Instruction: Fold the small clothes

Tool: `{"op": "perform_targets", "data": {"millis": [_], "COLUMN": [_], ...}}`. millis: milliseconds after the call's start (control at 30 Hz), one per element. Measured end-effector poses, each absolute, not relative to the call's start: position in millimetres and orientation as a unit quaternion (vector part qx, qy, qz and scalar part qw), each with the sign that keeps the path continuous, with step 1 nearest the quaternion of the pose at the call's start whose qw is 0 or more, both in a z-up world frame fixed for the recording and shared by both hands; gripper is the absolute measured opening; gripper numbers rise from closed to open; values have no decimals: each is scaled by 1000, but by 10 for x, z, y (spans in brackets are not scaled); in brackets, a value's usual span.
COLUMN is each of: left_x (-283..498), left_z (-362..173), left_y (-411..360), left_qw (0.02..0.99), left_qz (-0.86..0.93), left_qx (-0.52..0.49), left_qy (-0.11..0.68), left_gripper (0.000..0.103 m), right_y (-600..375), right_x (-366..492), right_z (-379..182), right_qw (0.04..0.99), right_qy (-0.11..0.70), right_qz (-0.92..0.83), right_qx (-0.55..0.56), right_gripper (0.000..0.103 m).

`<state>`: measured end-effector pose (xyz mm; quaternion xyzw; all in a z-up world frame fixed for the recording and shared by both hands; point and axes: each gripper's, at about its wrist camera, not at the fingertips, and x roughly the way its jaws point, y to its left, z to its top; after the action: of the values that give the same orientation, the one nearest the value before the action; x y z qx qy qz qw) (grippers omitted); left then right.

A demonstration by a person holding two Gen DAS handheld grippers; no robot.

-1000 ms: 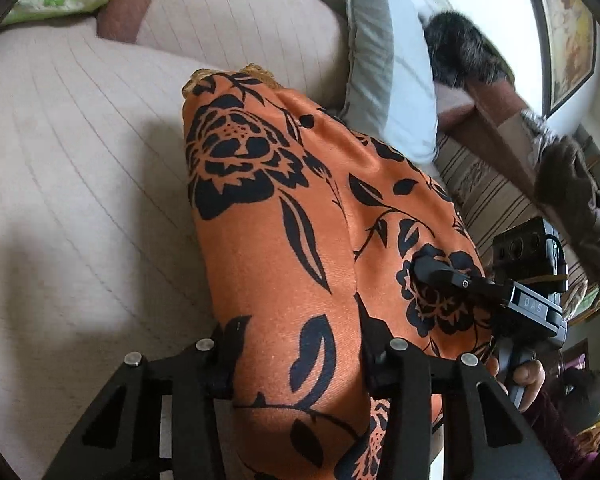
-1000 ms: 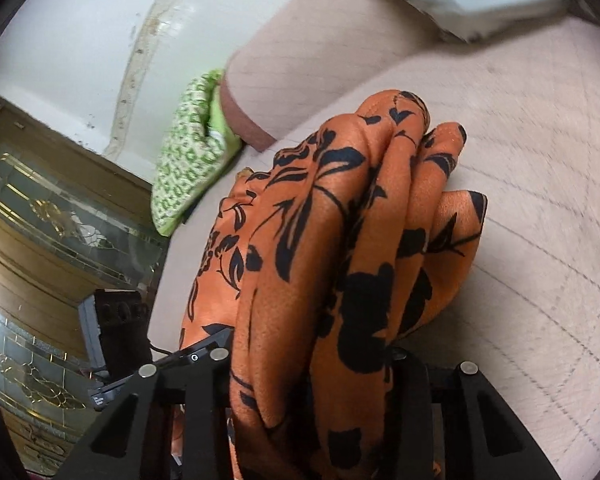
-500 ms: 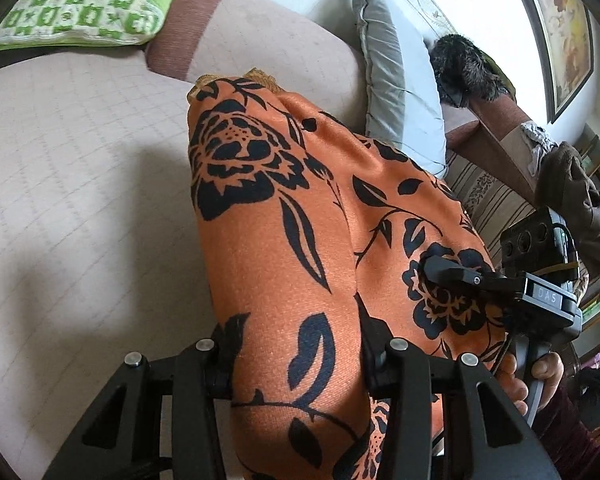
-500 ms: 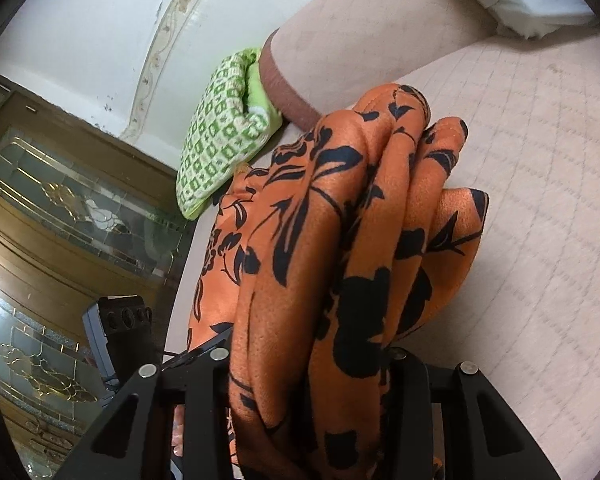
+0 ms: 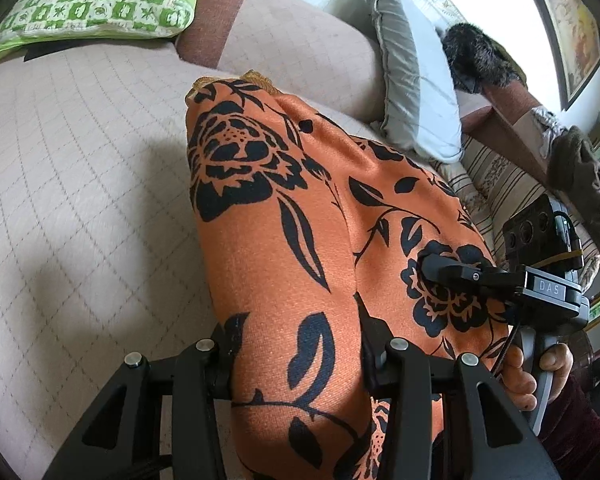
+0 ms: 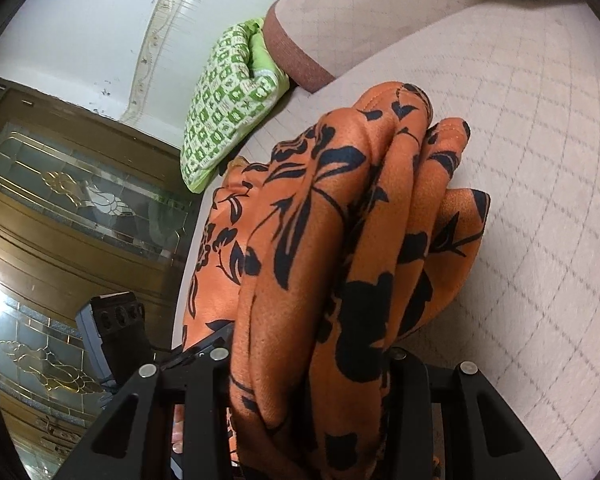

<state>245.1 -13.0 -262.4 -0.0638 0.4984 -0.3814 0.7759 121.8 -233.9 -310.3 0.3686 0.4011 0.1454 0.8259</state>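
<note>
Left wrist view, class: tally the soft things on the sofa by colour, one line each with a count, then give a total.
Orange with black flowers: 1, the garment held by both grippers
Green and white check: 1, the cushion
Grey and white: 1, the pillow
Black and furry: 1, the fur item
Total: 4

Home living room: quilted sofa (image 5: 80,184), cushions (image 5: 96,0), framed picture (image 5: 576,36).
</note>
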Motion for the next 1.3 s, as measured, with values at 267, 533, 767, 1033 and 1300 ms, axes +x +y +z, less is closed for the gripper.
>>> {"op": "perform_targets", "data": {"millis": [267,533,767,1033,1300], "left_x": [2442,2447,2448,2359,2220], "left_z": [-2849,-2882,-2903,-2944,-2916], "left_y": [-189,-281,-331,-371,-234], "left_qw": [764,768,773,804,825], "left_qz": [-340,-329,-318,-262,-194], "left_qx": [-42,-30,-26,6,-14], "left_qy": [546,548,548,533,531], "left_gripper": [46,47,51,80,94], "right_y": [-2303,-2348,-2428,-2402,-2389], "right_x": [1325,1404,1336,1316,1095], "right_z": [-3406,-3607,-3735,-3795,-3585], "right_qw": [808,796,786,786,804], "right_qy": [436,438,436,439,462], "right_qz": [138,145,148,140,94], "right_qx": [372,393,413,412,363], "right_gripper": [40,40,40,51,69]}}
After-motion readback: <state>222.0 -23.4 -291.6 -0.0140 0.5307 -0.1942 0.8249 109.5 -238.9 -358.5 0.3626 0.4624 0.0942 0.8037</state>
